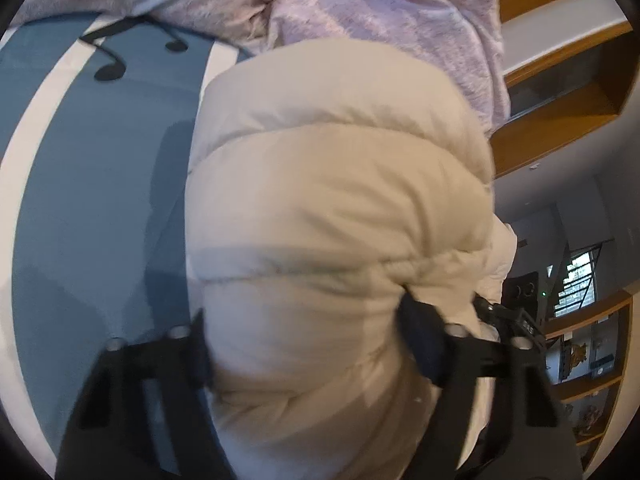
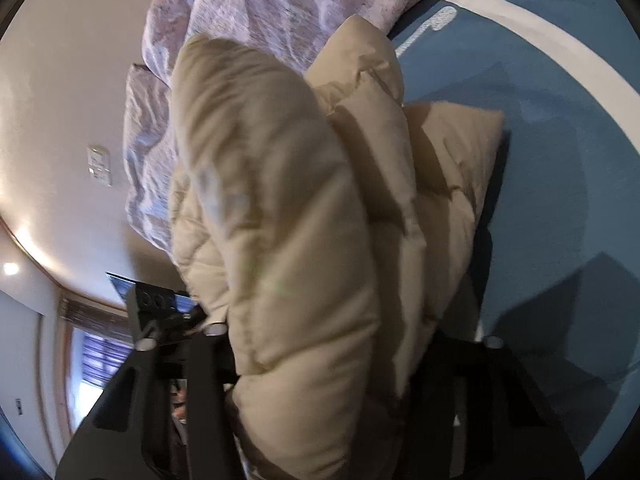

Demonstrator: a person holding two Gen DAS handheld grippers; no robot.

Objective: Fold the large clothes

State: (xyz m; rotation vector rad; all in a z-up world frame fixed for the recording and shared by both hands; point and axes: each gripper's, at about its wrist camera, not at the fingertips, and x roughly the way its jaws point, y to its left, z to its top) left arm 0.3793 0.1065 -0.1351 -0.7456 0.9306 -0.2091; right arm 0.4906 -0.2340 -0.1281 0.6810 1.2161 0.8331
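Both sets of tongs, left (image 1: 304,344) and right (image 2: 320,364), pinch a thick fold of the beige puffer jacket (image 1: 336,200), apparently to gather its bulk. It rests on the blue bed sheet (image 1: 100,184), lilac duvet (image 1: 380,4) at twelve o'clock.

Blue bed sheet (image 1: 100,168) with white stripe, beige puffer jacket (image 1: 328,184) lying on it, lilac blanket (image 1: 380,4) bunched beyond
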